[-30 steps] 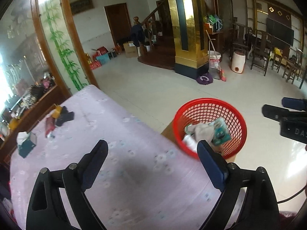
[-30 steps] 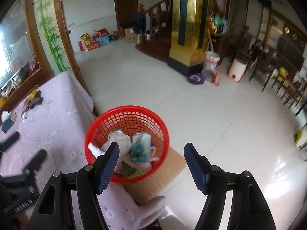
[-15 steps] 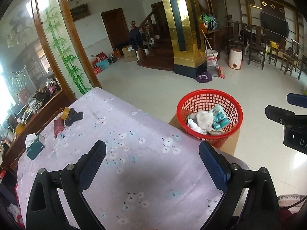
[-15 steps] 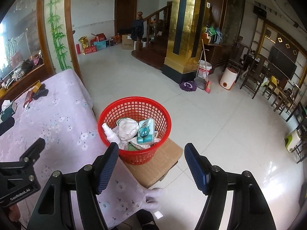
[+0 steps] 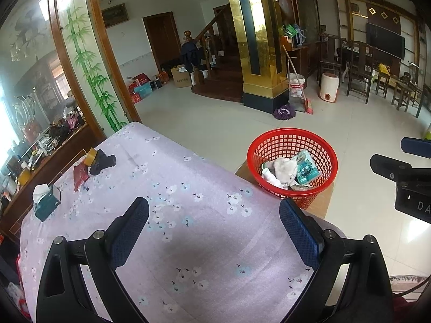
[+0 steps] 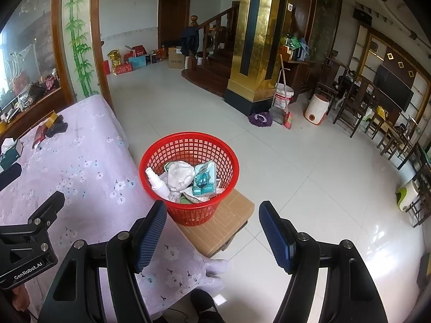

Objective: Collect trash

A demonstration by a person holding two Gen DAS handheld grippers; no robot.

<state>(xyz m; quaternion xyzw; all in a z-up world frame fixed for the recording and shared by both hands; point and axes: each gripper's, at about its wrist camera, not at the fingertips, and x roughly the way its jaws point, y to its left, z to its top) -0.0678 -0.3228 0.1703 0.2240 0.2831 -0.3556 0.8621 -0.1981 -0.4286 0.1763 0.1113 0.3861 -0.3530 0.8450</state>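
A red mesh basket (image 6: 150,158) stands on a brown box (image 6: 231,215) beside the table; it also shows in the left wrist view (image 5: 331,156). It holds a white spray bottle (image 6: 156,183), a crumpled cloth (image 6: 179,173) and a teal packet (image 6: 204,179). My left gripper (image 5: 214,218) is open and empty above the lilac flowered tablecloth (image 5: 167,177). My right gripper (image 6: 212,219) is open and empty, above and short of the basket.
At the table's far end lie a tissue box (image 5: 45,199), a red packet (image 5: 80,175), a tape roll (image 5: 90,156) and a dark object (image 5: 103,161). A gold pillar (image 6: 253,40), a bucket with broom (image 6: 282,97) and chairs (image 6: 347,102) stand across the tiled floor.
Both grippers have pulled back and up from the basket; it now looks smaller and farther off in both views. Both stay open and empty.
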